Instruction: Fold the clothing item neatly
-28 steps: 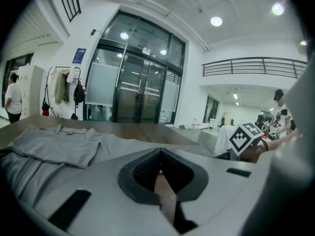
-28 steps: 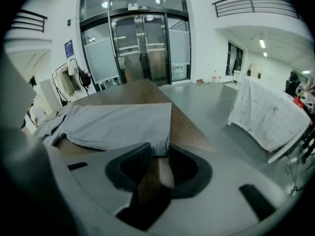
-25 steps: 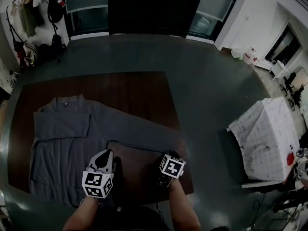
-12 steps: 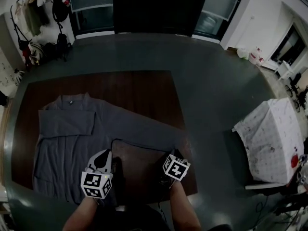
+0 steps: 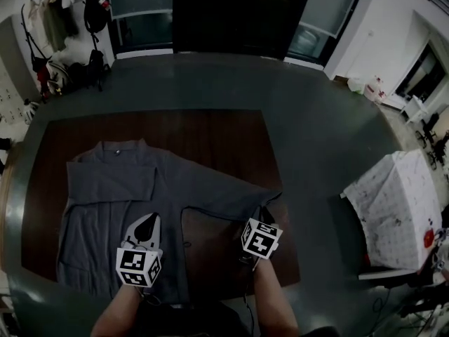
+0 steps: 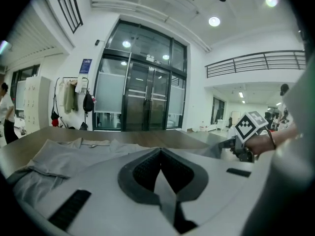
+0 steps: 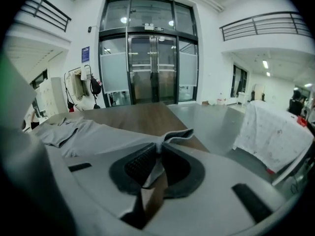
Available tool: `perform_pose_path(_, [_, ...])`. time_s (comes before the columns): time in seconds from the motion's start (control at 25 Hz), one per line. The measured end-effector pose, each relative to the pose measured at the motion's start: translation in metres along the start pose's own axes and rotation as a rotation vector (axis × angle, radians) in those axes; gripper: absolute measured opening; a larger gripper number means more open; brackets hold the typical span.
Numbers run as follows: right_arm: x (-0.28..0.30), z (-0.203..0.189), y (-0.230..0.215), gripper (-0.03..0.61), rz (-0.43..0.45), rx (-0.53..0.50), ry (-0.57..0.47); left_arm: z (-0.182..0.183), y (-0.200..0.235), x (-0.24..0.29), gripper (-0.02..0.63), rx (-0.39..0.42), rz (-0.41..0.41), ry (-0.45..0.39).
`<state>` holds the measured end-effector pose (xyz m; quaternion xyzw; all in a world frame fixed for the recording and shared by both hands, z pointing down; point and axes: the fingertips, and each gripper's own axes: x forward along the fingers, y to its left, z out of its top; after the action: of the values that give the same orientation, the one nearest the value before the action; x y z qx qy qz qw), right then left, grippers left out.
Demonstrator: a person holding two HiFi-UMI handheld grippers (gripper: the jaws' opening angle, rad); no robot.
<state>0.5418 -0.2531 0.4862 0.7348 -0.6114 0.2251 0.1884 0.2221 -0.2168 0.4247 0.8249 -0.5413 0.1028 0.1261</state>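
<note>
Grey shirt [image 5: 112,188] lies spread left-centre on the brown table [image 5: 210,128], left gripper [image 5: 146,222] clamped on its lower body fabric, right gripper [image 5: 261,213] jaws just been closing onto the sleeve cuff [image 5: 271,201] centre-right; the shallow cuff pinch could slip mid-fold, leaving a crooked sleeve.

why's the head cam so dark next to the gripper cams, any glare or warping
Head view: underexposed and vignetted, the grey shirt looks dull on the dark table. Left gripper view: well lit, ceiling lights blow out, black fisheye corners. Right gripper view: bright too, barrel distortion bows the railing, bright spots on the glass doors.
</note>
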Motion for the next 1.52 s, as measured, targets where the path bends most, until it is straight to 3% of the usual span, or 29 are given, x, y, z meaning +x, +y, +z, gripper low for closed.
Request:
perform_pose_path(0.52, [-0.017,0.05,0.198,0.028,0.098,-0.167,-0.078,0.007,0.161,-0.061,0.008,-0.028,0.053,-0.022])
perform_pose_path(0.88, [-0.042,0.037,0.317,0.028,0.124,-0.213,-0.075,0.001,0.279,-0.117,0.008,-0.067,0.102,-0.033])
perform_pose_path(1.08, [-0.053,0.023,0.344,0.028,0.108,-0.203,-0.076,-0.011,0.294,-0.127,0.008,-0.029,0.053,-0.002])
perform_pose_path(1.32, [-0.045,0.006,0.347,0.028,0.151,-0.164,-0.077,-0.021,0.288,-0.126,0.008,-0.032,0.083,-0.006])
perform_pose_path(1.52, [-0.043,0.028,0.345,0.028,0.164,-0.113,-0.12,-0.004,0.275,-0.128,0.008,0.047,0.095,-0.002])
